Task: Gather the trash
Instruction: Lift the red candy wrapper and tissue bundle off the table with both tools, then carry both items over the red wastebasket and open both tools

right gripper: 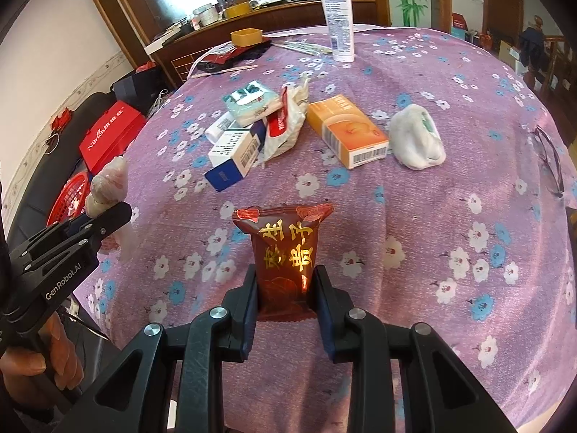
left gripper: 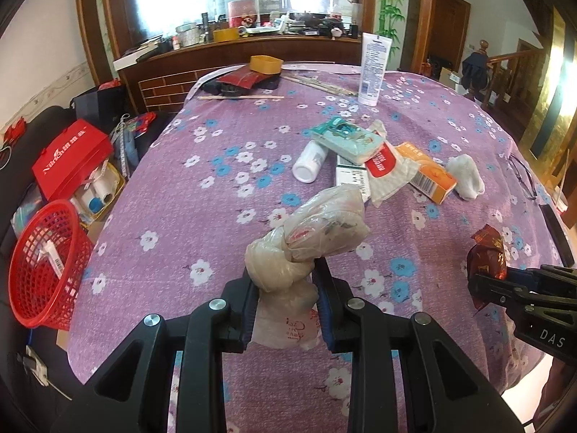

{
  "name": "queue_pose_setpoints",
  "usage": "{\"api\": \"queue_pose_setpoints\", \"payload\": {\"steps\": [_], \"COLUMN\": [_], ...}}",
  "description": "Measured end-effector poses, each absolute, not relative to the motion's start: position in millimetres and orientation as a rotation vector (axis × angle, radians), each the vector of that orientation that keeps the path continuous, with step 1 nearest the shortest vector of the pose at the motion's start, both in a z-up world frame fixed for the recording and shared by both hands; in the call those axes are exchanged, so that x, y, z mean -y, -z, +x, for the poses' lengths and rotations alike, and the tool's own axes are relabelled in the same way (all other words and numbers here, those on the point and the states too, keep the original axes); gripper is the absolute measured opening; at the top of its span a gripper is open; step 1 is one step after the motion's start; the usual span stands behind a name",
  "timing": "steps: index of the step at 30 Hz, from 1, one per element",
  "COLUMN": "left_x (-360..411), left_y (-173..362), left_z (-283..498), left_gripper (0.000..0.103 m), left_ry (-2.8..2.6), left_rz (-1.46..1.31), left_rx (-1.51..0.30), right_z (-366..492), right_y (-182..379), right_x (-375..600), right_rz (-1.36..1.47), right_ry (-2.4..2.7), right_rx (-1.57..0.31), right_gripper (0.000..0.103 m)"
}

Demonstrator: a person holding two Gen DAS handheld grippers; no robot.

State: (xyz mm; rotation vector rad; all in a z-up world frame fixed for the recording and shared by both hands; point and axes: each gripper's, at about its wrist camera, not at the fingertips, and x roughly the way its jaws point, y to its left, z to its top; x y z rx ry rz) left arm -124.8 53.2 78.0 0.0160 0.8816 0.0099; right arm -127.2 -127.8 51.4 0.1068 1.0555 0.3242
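My left gripper [left gripper: 285, 281] is shut on a knotted, crumpled plastic bag [left gripper: 317, 231], held above the purple flowered tablecloth [left gripper: 216, 216]. My right gripper [right gripper: 286, 281] is shut on a dark red snack wrapper [right gripper: 285, 249] with gold characters; the same wrapper [left gripper: 487, 256] shows at the right edge of the left wrist view. A red mesh basket [left gripper: 47, 267] stands off the table's left edge with a small white item inside. The pile in mid-table holds an orange box [right gripper: 346, 130], a blue-and-white box [right gripper: 234, 155], a teal packet [right gripper: 252, 104], a red-and-white wrapper [right gripper: 285, 126], a white bottle [left gripper: 310, 162] and a crumpled white wad [right gripper: 416, 137].
A white tube [right gripper: 339, 21] stands upright at the far side, near a yellow dish [right gripper: 247, 36] and chopsticks [left gripper: 241, 97]. Glasses [right gripper: 550, 158] lie near the right edge. A red gift box [left gripper: 72, 158] sits left of the table, beyond the basket. A hand [right gripper: 54, 353] grips the left tool.
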Motion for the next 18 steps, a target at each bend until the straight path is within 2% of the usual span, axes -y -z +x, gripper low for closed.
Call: {"api": "queue_pose_setpoints", "payload": {"steps": [18], "left_x": [-104], "left_y": [-100], "left_z": [-158], "left_gripper": [0.028], "left_ry": [-0.162], "left_rz": [-0.072], "left_rx": [-0.849], "right_z": [-114], "right_y": [-67], "right_x": [82], "right_rz": [0.014], "right_ry": [-0.493], "right_rx": [-1.05], "right_gripper": [0.032]}}
